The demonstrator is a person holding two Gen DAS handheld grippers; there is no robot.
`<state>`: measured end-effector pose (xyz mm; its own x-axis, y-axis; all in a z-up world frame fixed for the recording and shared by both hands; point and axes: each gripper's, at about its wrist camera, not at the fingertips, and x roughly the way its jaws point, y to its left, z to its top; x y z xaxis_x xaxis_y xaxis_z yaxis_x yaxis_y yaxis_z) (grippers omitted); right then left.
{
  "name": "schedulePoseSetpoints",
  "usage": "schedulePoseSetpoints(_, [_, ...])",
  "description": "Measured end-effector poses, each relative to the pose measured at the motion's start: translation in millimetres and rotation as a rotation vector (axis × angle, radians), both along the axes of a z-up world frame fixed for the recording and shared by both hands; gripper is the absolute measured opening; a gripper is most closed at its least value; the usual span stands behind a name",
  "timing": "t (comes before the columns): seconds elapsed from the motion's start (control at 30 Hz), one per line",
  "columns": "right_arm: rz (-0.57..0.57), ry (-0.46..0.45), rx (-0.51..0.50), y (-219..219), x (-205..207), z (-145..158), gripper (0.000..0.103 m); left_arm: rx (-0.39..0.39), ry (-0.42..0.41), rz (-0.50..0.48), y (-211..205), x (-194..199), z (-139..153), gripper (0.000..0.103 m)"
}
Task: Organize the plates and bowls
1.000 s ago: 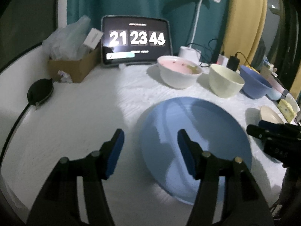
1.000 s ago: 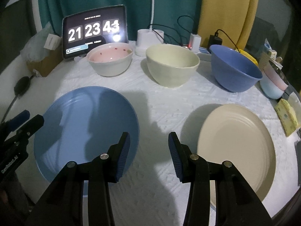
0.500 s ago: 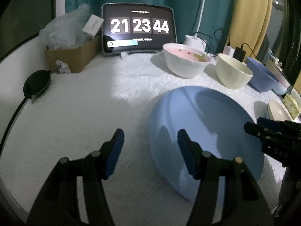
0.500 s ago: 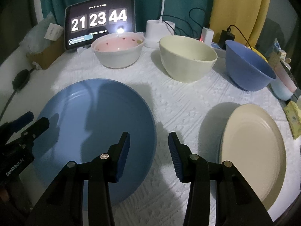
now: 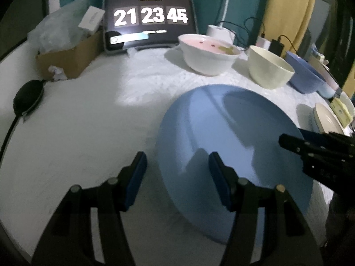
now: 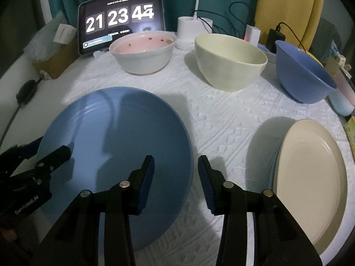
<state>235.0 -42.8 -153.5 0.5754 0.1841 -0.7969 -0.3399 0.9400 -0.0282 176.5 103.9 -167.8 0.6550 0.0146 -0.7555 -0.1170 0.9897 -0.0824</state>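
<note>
A blue plate (image 6: 115, 146) lies on the white cloth; it also shows in the left wrist view (image 5: 233, 137). A cream plate (image 6: 310, 177) lies at the right. Behind stand a pink-lined white bowl (image 6: 142, 53), a cream bowl (image 6: 230, 62) and a blue bowl (image 6: 304, 75). My left gripper (image 5: 177, 177) is open and straddles the blue plate's left rim. My right gripper (image 6: 176, 177) is open and straddles the plate's right rim. Both are empty.
A tablet clock (image 6: 119, 20) and a white lamp base (image 6: 193, 33) with cables stand at the back. A cardboard box (image 5: 68, 55) with a plastic bag is at back left. A black pouch (image 5: 27, 97) lies left. Small items crowd the right edge (image 6: 339, 88).
Both grippers have moved forward and closer to the blue plate, one at each side of its rim. Both stay open. No dish has moved.
</note>
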Motion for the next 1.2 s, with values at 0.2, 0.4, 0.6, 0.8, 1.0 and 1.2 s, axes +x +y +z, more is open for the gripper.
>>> schedulePoseSetpoints(0.2, [0.002,-0.016,-0.015,1,-2,2,0.031,0.011,-0.003,-0.027,-5,0,1,0.049])
schedulePoseSetpoints(0.4, [0.007,-0.028,-0.017,0,-6,6,0.030,-0.006,-0.005,-0.021,-4,-1,1,0.047])
schedulePoseSetpoints(0.6, [-0.012,-0.054,-0.015,-6,-11,14,0.030,-0.017,-0.013,-0.037,-13,-6,4,0.047])
schedulePoseSetpoints(0.8, [-0.025,-0.067,-0.007,-15,-14,21,0.030,-0.015,-0.029,-0.050,-21,-11,12,0.047])
schedulePoseSetpoints(1.0, [-0.032,-0.085,0.007,-23,-19,28,0.030,-0.009,-0.039,-0.056,-28,-13,21,0.047])
schedulePoseSetpoints(1.2, [-0.040,-0.113,0.020,-33,-24,40,0.030,-0.002,-0.055,-0.068,-37,-14,30,0.047])
